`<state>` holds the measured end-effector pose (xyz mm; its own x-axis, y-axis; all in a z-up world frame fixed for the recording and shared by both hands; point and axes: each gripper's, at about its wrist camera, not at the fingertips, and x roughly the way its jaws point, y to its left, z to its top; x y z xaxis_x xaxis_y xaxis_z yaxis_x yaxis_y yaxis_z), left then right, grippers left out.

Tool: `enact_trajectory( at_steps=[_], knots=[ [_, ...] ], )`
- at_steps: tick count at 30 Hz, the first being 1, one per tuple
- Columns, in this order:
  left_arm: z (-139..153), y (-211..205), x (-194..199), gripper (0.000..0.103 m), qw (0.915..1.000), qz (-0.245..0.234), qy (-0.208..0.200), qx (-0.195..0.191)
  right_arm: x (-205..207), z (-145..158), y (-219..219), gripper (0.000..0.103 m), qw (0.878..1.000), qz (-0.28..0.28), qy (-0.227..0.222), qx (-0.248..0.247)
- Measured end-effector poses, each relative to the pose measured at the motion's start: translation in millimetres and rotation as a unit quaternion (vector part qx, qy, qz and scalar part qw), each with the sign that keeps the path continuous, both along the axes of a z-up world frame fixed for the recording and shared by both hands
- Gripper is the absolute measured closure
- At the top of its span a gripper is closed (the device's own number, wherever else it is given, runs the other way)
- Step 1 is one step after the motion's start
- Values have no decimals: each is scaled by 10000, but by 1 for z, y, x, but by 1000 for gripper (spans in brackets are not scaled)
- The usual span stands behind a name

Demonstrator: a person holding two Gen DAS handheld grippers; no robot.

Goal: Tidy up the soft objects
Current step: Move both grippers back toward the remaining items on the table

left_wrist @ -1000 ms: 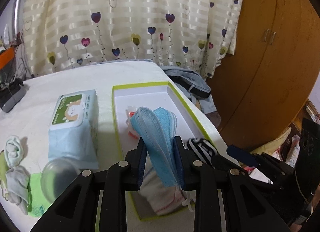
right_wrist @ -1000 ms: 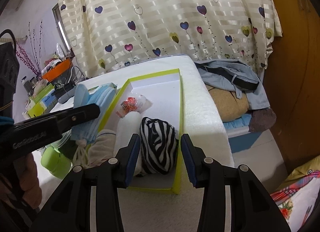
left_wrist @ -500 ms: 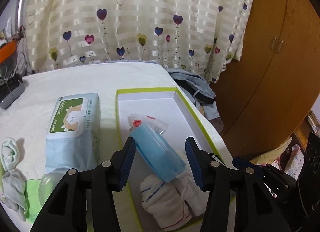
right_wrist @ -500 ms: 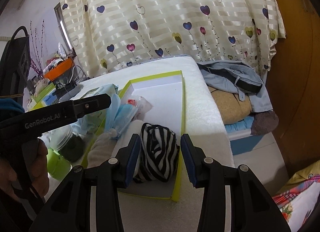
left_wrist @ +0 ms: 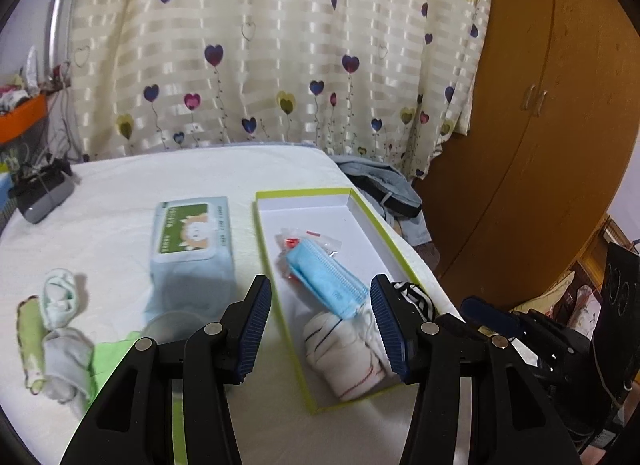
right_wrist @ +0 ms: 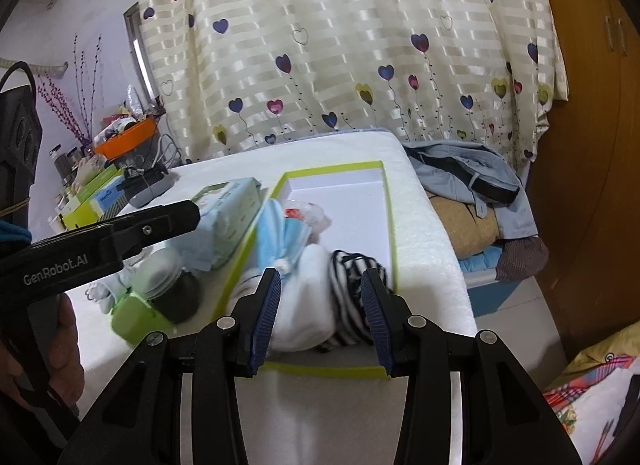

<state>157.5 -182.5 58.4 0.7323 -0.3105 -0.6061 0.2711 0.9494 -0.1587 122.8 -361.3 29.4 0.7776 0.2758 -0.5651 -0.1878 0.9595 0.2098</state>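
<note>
A white box with a green rim (left_wrist: pixel 400 253) sits on the white-covered table. Inside lie a stack of blue face masks (left_wrist: pixel 326 277), a clear packet with a red mark (left_wrist: pixel 304 239), rolled white socks (left_wrist: pixel 344 361) and a black-and-white striped sock (right_wrist: pixel 352 285). My left gripper (left_wrist: pixel 320 313) hovers open above the box's near end, with nothing between its pads. My right gripper (right_wrist: pixel 322 299) is open too, just short of the box's near rim, and the striped and white socks lie beyond its fingertips. One finger (right_wrist: pixel 168 221) of my left gripper crosses the right wrist view.
Left of the box are a wipes pack (left_wrist: pixel 192 241), a clear dome (left_wrist: pixel 172 325), small pale socks (left_wrist: pixel 60 297) and a green cloth (left_wrist: pixel 108 357). A grey case (left_wrist: pixel 40 197) sits far left. Piled clothes (right_wrist: pixel 472 185) lie past the table's right edge, before a wooden wardrobe (left_wrist: pixel 540 125).
My left gripper opened and let go of the blue masks, which now lie in the box, then drew back and up. The right gripper backed away a little from the striped sock.
</note>
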Motion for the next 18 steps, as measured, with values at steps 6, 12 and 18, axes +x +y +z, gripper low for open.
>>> enact_trajectory(
  at_steps=[6, 12, 18],
  knots=[
    [9, 21, -27, 52, 9999, 6, -155, -30, -18, 11, 19, 60, 9999, 55, -83, -103],
    [13, 47, -46, 52, 9995, 161, -254, -125, -33, 19, 41, 60, 9995, 134, -158, -227],
    [10, 73, -58, 52, 9991, 309, -259, -145, -40, 22, 65, 60, 9990, 276, -180, -308]
  ],
)
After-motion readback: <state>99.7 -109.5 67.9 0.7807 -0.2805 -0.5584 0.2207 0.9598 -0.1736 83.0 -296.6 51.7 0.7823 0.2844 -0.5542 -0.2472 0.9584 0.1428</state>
